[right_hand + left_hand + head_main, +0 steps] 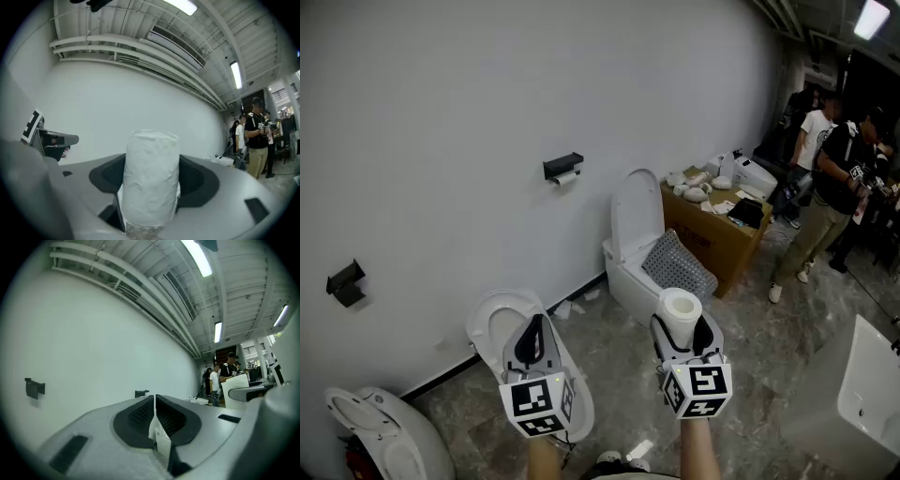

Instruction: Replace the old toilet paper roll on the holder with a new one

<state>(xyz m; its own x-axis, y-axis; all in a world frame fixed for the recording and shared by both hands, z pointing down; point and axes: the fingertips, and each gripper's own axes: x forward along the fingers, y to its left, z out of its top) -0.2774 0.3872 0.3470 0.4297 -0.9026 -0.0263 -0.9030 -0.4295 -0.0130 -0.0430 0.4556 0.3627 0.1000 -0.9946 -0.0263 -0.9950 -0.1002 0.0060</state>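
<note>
Presently, item by item.

- Left gripper (533,328): held level, jaws closed together. A small white scrap shows at their seam, and I cannot tell whether it is paper.
- Right gripper (682,330): held level, jaws clamped on the sides of the new roll (680,305), which stands upright.
- Holder (562,166): black, fixed to the wall, well apart from both grippers.
- Old roll (567,177): white, hanging under the holder, not yet removed.
- Open toilet (630,246): lid up, near and below the holder.

Hazards, as I judge them:
- The soft new roll could be crushed or slip from its side grip.
- A roll fumbled at the holder might drop into the open bowl.
- The left claw must open before it can take the old roll.
</note>
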